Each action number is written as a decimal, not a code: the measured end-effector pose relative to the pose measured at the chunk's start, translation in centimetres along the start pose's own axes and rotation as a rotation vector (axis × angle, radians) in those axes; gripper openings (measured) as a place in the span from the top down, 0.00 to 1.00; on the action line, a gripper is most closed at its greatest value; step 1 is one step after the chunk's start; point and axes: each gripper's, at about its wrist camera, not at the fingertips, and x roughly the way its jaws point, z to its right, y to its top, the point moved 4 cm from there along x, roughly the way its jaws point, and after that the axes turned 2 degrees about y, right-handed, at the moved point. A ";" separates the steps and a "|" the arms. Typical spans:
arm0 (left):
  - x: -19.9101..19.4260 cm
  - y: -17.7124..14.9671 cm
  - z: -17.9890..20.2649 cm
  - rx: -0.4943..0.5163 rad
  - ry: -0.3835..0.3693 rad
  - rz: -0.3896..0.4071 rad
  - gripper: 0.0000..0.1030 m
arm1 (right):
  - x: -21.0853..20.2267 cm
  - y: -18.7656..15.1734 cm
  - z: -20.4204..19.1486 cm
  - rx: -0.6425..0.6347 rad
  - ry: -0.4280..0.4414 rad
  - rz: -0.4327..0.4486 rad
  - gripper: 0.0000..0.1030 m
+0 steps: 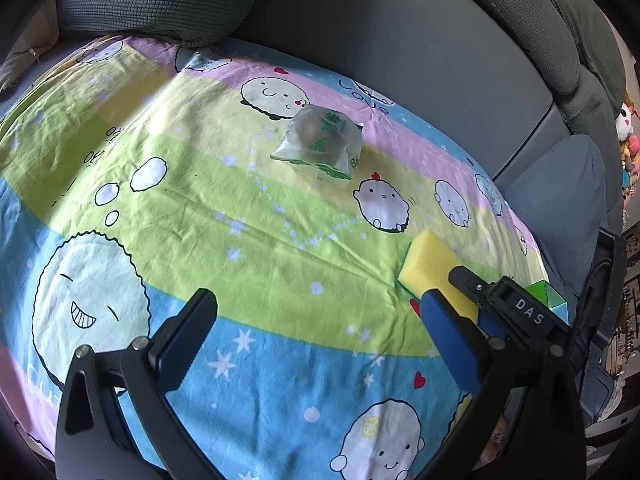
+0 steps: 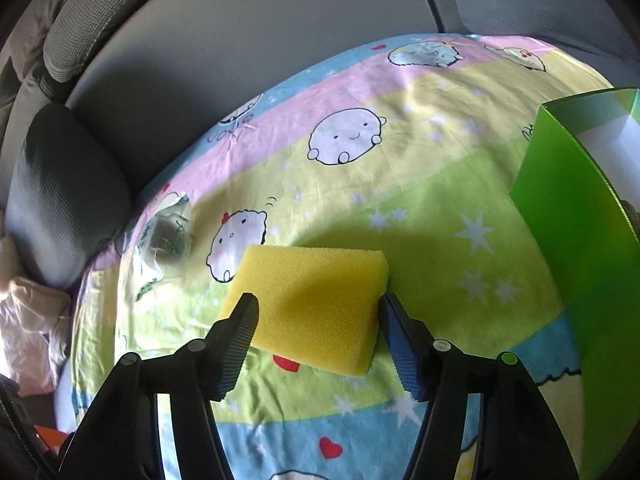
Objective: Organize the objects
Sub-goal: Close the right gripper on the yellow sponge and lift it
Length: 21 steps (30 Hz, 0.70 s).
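Observation:
A yellow sponge (image 2: pixel 320 300) lies flat on the cartoon-print sheet (image 2: pixel 420 208). My right gripper (image 2: pixel 318 306) straddles it, one finger at each side, open; the sponge shows no squeeze. In the left wrist view the same sponge (image 1: pixel 430 264) sits at the right, with the right gripper's black finger (image 1: pixel 464 276) over it. My left gripper (image 1: pixel 316 300) hovers open over the blue and green stripes with nothing between its fingers. A clear bag with green print (image 1: pixel 320 140) holding something round lies farther back, and shows at the left in the right wrist view (image 2: pixel 166 236).
An open green box (image 2: pixel 576 220) stands on the sheet to the right of the sponge; a corner of the green box (image 1: pixel 544 292) shows behind the right gripper. A grey padded backrest (image 1: pixel 400 40) and grey cushions (image 2: pixel 60 192) border the far side. Crumpled white fabric (image 2: pixel 28 320) lies off the left edge.

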 end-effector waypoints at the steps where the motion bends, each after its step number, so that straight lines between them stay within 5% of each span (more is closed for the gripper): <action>1: 0.0 0.0 0.0 0.002 0.002 -0.002 0.02 | 0.1 0.0 0.1 0.000 0.000 -0.006 0.57; 9: 0.1 0.0 0.1 0.003 -0.007 -0.009 0.02 | -0.6 -0.4 0.5 0.017 0.099 -0.047 0.74; 21: 0.8 -0.5 0.7 0.023 -0.017 -0.041 0.02 | -3.7 -1.5 0.0 -0.040 0.235 -0.062 0.76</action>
